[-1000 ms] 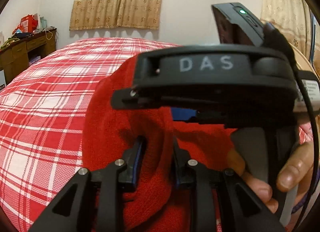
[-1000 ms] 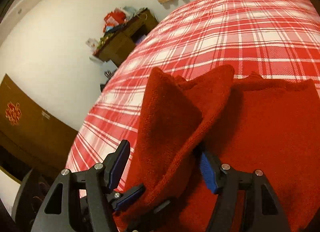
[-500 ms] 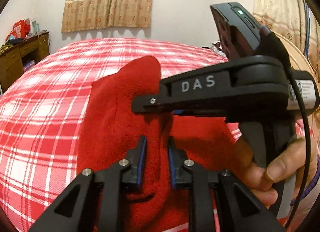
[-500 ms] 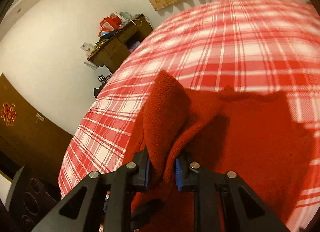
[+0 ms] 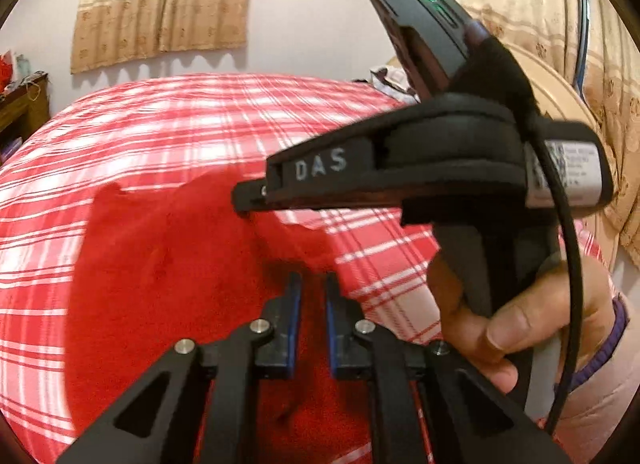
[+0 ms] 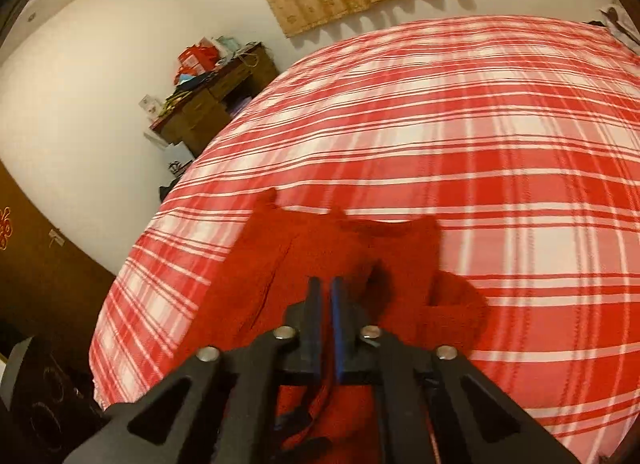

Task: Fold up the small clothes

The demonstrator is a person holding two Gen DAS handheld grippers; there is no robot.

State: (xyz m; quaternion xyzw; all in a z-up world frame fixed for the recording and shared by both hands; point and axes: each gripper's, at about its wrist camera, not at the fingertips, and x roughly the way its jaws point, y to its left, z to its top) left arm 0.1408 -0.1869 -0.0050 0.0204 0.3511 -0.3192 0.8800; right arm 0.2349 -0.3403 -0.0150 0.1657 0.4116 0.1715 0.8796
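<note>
A small red knitted garment [image 5: 160, 284] hangs down over the red-and-white plaid bed [image 5: 180, 124]. My left gripper [image 5: 311, 284] is nearly shut, with red fabric between its blue pads near the garment's near edge. The right gripper's body crosses the left wrist view [image 5: 400, 168], held by a hand. In the right wrist view the garment [image 6: 320, 256] spreads out below, its far edge resting on the bed [image 6: 440, 124]. My right gripper [image 6: 325, 288] is shut on its near edge.
A wooden desk [image 6: 212, 100] with clutter stands by the far wall left of the bed. Beige curtains [image 5: 160, 4] hang on the wall behind. A dark wooden cabinet [image 6: 28, 264] and a black speaker [image 6: 44, 404] stand at the left.
Both grippers have lifted and pulled back with the garment, which now hangs spread out instead of bunched. The right gripper closed on the fabric a second ago and stays shut.
</note>
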